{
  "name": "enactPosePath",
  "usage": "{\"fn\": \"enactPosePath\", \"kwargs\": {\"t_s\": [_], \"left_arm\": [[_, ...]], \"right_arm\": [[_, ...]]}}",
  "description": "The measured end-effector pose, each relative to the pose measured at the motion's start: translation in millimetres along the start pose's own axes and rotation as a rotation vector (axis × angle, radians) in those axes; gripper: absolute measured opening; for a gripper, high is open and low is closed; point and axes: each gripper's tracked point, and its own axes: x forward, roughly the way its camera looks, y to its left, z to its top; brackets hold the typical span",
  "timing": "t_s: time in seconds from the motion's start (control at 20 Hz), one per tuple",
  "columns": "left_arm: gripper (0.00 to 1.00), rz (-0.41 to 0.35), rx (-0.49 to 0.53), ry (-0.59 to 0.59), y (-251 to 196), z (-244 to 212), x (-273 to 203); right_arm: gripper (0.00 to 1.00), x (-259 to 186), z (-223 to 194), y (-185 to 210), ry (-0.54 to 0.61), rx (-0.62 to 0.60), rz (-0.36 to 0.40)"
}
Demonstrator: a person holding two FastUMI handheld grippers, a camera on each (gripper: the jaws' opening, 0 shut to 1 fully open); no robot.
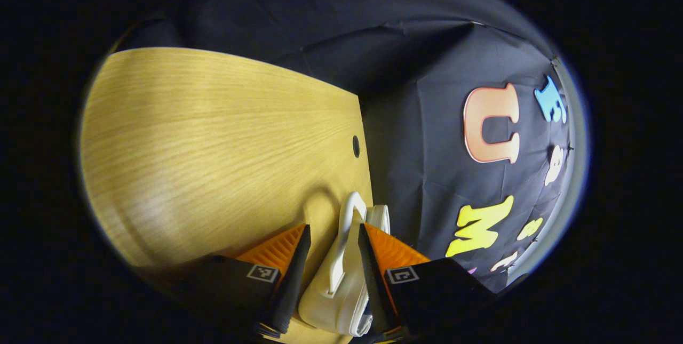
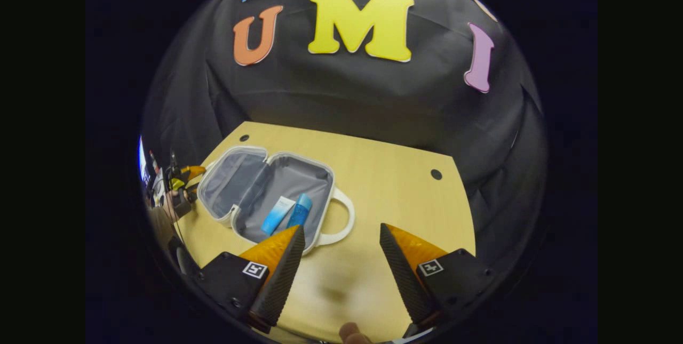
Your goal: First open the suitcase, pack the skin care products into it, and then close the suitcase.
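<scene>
two skin care products [image 2: 288,214] lie in your open suitcase [image 2: 269,189] on the desk [image 2: 395,184]; your left hand-held gripper [image 1: 333,258] straddles its edge, grip unclear; your right hand-held gripper [image 2: 339,258] hangs released

the left gripper [image 1: 333,258] hangs over the right edge of the wooden surface [image 1: 213,141], its jaws parted. between them sits a white part of the suitcase [image 1: 331,296] with its looped handle [image 1: 349,216], right at that edge. whether either jaw presses on it i cannot tell. a small round hole [image 1: 356,146] shows in the surface near the same edge, farther along. the rest of the wood lies bare.
</scene>
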Motion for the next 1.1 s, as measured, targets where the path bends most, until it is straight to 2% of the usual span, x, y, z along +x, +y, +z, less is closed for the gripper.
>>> {"fn": "enactPosePath", "kwargs": {"t_s": [0.05,0.15,0.2,0.25,0.3,0.4,0.7,0.95,1.1], "left_arm": [[0.57,-0.012,-0.012,0.021,-4.9,-5.0,0.6],[0.42,-0.006,0.005,0.013,-8.1,-7.1,3.8],[0.25,0.010,0.021,-0.003,-5.8,-5.6,4.8],[0.15,0.010,0.022,-0.010,-10.3,-4.2,2.4],[0.10,-0.001,0.019,-0.020,-19.8,-3.1,-1.7],[0.06,-0.041,0.030,-0.039,-43.7,-1.7,-7.5],[0.04,-0.139,0.218,-0.052,-132.5,-20.2,-30.4],[0.04,-0.189,0.427,-0.040,-207.0,-71.9,-43.9],[0.04,-0.223,0.544,-0.016,-242.8,-117.7,-46.1]], "right_arm": [[0.84,-2.3,2.7,-3.2,-0.012,0.002,-0.006],[0.84,-12.7,6.9,-4.0,-0.039,0.005,-0.005],[0.83,-17.0,9.6,-3.2,-0.054,0.002,-0.003],[0.83,-20.3,11.9,-1.8,-0.066,-0.008,0.004],[0.83,-23.7,14.8,-1.4,-0.080,-0.021,0.010],[0.83,-33.7,22.1,-1.2,-0.108,-0.046,0.018],[0.83,-65.5,53.2,0.5,-0.250,-0.084,0.058],[0.82,-84.3,60.5,-6.0,-0.306,-0.122,0.123],[0.82,-92.8,62.7,-18.5,-0.330,-0.125,0.138]]}}
